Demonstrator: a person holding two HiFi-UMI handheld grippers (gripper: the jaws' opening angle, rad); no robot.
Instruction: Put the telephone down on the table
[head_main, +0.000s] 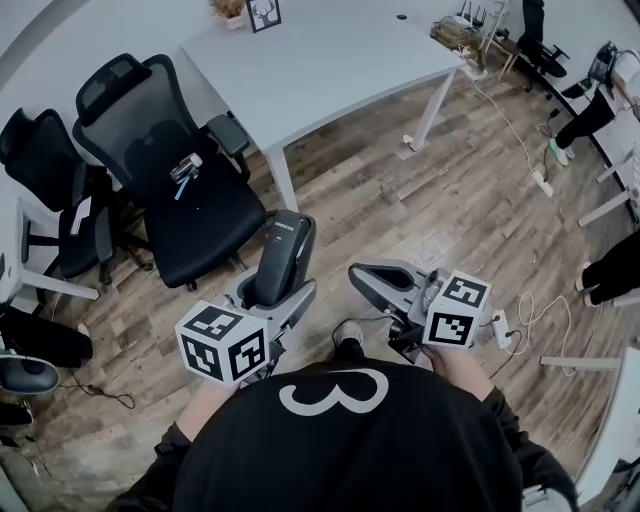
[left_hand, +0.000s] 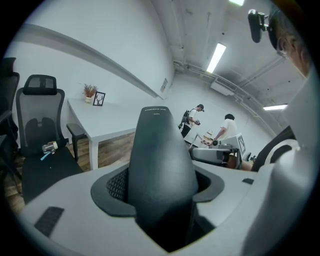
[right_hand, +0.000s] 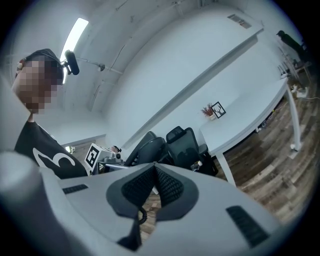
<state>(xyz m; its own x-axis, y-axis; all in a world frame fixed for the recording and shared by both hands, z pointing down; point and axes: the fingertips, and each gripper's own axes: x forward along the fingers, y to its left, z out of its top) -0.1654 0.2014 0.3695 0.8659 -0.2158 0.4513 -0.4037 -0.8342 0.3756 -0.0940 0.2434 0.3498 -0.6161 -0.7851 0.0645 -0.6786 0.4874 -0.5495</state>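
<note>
A black telephone handset (head_main: 284, 252) stands upright between the jaws of my left gripper (head_main: 272, 292), which is shut on its lower part. In the left gripper view the handset (left_hand: 162, 165) fills the middle, with both pads against its sides. My right gripper (head_main: 362, 278) hangs just to the right of it, shut, with nothing between its pads (right_hand: 167, 187). A short piece of coiled cord (right_hand: 143, 216) shows below them. The white table (head_main: 330, 60) stands ahead across the wooden floor, and it also shows beyond the handset as a white table (left_hand: 107, 127).
Two black office chairs (head_main: 185, 185) stand left of the table, one with a small object (head_main: 186, 166) on its seat. A picture frame (head_main: 264, 13) and a plant sit at the table's far edge. Cables and a power strip (head_main: 541, 181) lie on the floor at right, near people's legs (head_main: 585, 118).
</note>
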